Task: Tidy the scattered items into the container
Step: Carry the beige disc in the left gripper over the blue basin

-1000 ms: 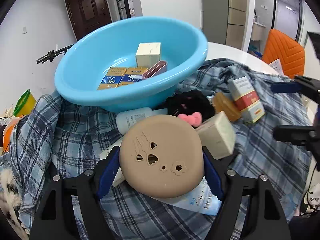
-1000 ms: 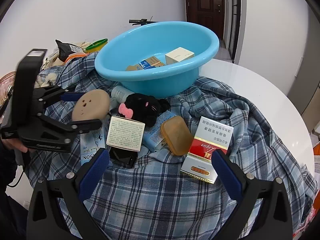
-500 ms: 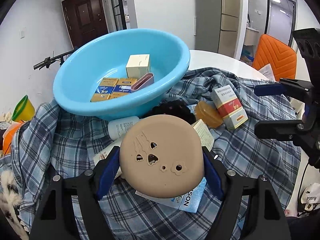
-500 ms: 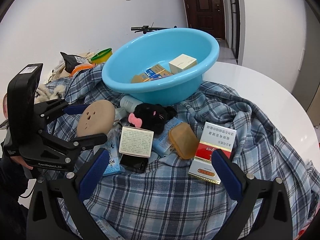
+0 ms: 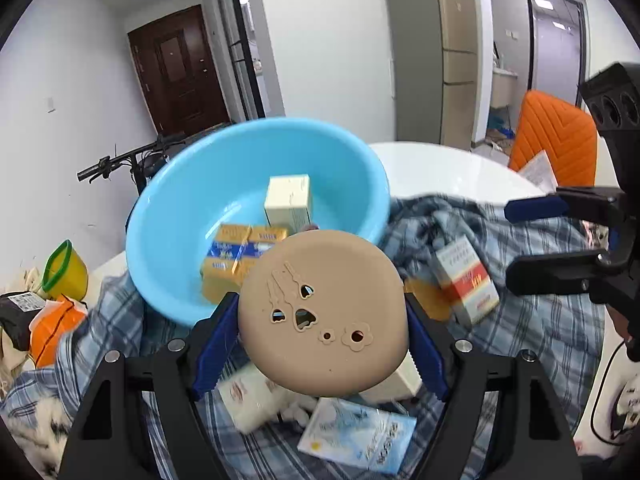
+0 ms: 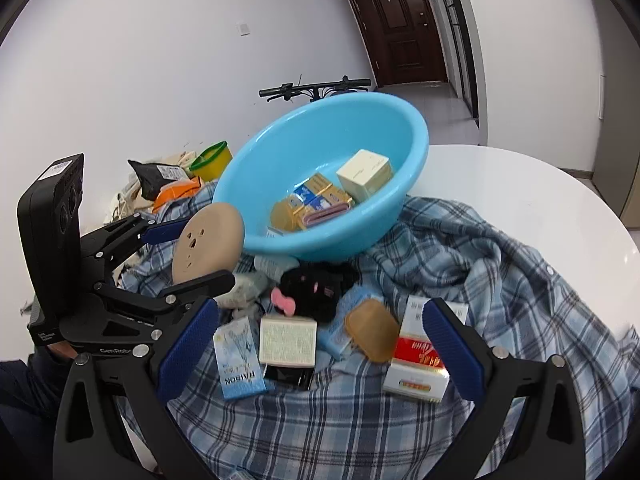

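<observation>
The round tan plastic disc with small cut-out holes (image 5: 323, 314) is sitting pinched by its edge between the blue pads of the left gripper (image 5: 323, 332), clear of the cloth, just in front of the near rim of the light blue plastic basin (image 6: 416, 168). The basin is resting on the crumpled blue plaid shirt (image 6: 472, 264) toward the far edge of the round white table (image 6: 540, 196); inside it are lying a cream cardboard box (image 6: 364, 174), several yellow-and-blue cartons (image 6: 310, 196) and a flat pink case (image 6: 326, 216).

On the shirt, between the basin and the table's near edge, the other scattered items are lying close together — a black plush toy with a pink bow (image 6: 316, 286), a white printed box (image 6: 287, 340), an amber oval soap bar (image 6: 372, 330), a red-and-white carton (image 6: 418, 360) and a pale blue sachet (image 6: 238, 360).

The right gripper (image 6: 320, 356) is hanging above this cluster with its jaws spread wide and nothing between them.

Past the table's far left edge a yellow cup with a green rim (image 6: 212, 158) is standing — beside it a black bag (image 6: 154, 176).
</observation>
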Action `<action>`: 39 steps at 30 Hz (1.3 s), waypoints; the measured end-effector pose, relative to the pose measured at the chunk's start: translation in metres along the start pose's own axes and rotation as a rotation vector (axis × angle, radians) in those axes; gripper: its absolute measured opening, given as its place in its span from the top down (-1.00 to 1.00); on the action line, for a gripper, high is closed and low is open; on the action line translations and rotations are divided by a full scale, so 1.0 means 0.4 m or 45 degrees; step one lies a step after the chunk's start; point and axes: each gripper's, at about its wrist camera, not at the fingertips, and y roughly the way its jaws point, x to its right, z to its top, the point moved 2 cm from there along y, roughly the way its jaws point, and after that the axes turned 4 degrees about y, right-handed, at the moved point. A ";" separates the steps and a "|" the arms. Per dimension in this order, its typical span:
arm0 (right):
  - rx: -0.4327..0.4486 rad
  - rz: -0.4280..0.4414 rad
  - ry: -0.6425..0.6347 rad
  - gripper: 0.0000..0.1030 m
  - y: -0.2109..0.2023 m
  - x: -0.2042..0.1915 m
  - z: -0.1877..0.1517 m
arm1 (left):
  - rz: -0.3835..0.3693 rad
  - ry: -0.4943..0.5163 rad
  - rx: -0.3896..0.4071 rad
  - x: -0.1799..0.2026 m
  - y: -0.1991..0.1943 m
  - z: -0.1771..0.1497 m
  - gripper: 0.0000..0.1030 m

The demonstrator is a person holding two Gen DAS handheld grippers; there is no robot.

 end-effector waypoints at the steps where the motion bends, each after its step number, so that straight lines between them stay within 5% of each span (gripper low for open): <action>1: 0.005 -0.013 -0.015 -0.97 -0.001 -0.003 0.014 | 0.000 -0.015 0.006 -0.009 0.003 0.011 -0.56; 17: 0.100 -0.104 -0.148 -0.95 0.031 -0.052 0.202 | 0.071 -0.072 0.055 -0.099 0.024 0.110 -0.56; 25: 0.035 -0.144 -0.220 -0.31 0.128 -0.061 0.243 | 0.076 -0.145 0.013 -0.177 0.096 0.133 -0.56; 27: 0.006 -0.126 -0.224 0.26 0.157 -0.058 0.255 | 0.059 -0.165 -0.013 -0.199 0.124 0.148 -0.56; 28: -0.016 -0.115 -0.221 0.36 0.175 -0.055 0.262 | 0.054 -0.184 -0.038 -0.210 0.143 0.153 -0.56; 39: -0.164 -0.168 -0.134 0.51 0.364 0.019 0.328 | 0.074 -0.254 -0.286 -0.301 0.387 0.192 -0.56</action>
